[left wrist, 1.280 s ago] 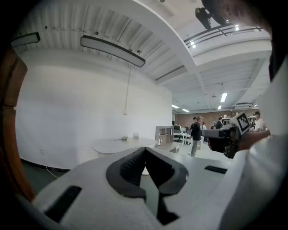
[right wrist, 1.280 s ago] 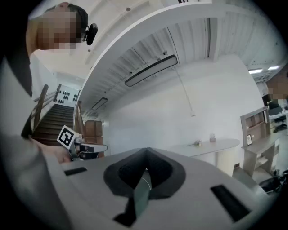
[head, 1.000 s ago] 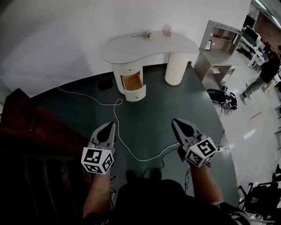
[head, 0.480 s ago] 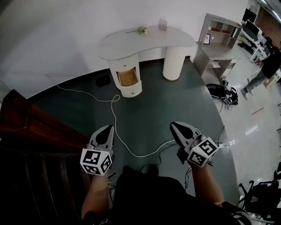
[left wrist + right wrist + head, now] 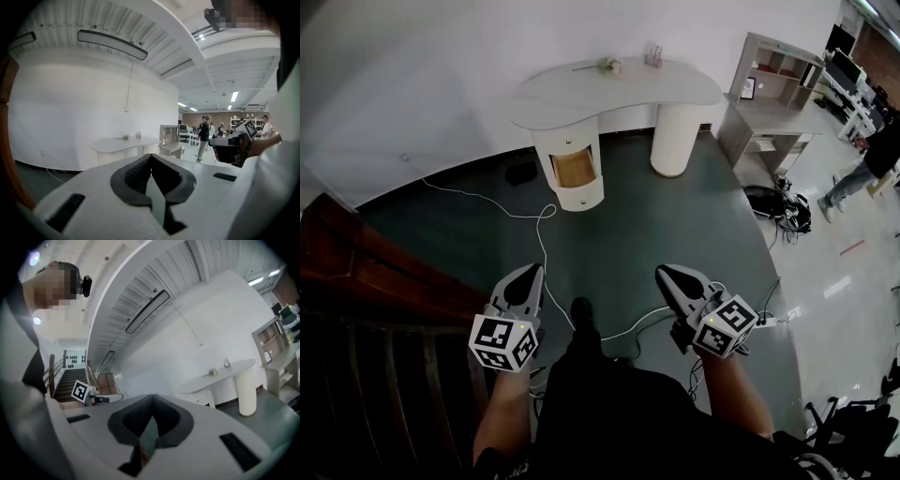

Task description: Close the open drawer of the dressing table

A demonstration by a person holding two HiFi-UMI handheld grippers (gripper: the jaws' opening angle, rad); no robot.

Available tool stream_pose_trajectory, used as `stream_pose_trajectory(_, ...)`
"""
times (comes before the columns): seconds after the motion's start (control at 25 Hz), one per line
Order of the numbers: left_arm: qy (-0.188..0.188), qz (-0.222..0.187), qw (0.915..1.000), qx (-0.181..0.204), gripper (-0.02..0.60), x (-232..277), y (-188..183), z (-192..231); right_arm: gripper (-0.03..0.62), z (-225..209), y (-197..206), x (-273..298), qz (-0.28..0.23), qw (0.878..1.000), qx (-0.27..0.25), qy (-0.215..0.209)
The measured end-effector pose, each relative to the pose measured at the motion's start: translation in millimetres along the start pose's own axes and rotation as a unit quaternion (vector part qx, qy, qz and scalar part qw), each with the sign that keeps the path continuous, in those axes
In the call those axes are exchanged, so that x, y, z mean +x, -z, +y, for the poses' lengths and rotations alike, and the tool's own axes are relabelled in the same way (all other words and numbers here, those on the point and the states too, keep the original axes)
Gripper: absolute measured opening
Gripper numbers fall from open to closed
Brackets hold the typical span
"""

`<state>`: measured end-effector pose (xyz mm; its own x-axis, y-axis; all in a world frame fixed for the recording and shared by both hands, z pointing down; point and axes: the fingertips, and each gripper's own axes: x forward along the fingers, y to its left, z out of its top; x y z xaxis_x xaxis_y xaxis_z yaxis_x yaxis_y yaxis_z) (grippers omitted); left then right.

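far ahead at 12 o'clock: drawer open, both grippers empty

at 12 o'clock in the head view the dressing table (image 5: 609,89) stands against the wall (image 5: 441,75). its open drawer (image 5: 576,167) juts out of the round left pedestal (image 5: 567,139) toward you, with the wood inside showing. it is well apart from both tools, so you look to be on the approach, not the push. your left gripper (image 5: 528,274) sits at 7 o'clock and your right gripper (image 5: 667,276) at 5 o'clock, carried low ahead of your body. each has its jaws pressed together with nothing between them. that probably suits the job: a drawer front wants a blunt closed tip to shove, not a grasp. a white cable (image 5: 546,230) snakes over the floor (image 5: 675,216) from near the pedestal to between your grippers. it is a likely trip risk, so mind your feet.
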<state>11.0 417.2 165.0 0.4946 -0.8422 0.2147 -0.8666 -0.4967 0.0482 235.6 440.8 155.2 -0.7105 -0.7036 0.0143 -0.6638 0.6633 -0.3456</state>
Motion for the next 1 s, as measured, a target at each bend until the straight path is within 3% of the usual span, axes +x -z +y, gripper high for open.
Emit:
stream_pose_trajectory(0.32,0.008,-0.016,0.9997,-0.014,0.009,81,-13,66,0.006,-57,-11,85,0.015,1.0,-0.002,0.009)
stream_pose_trajectory(0.68,0.044,-0.009,0.9987,-0.024,0.009,210,-36,178,0.006,-127,-17,253,0.068,0.998,-0.014,0.009)
stream_pose_trajectory(0.84,0.064,0.003,0.9977,-0.023,0.009,251,-43,216,0.006,-142,-21,321,0.066,0.998,-0.003,0.007)
stream_pose_trajectory(1.0,0.064,0.01,0.9973,-0.033,0.009,267,-38,230,0.006,-144,-3,352,0.084,0.996,0.021,-0.012)
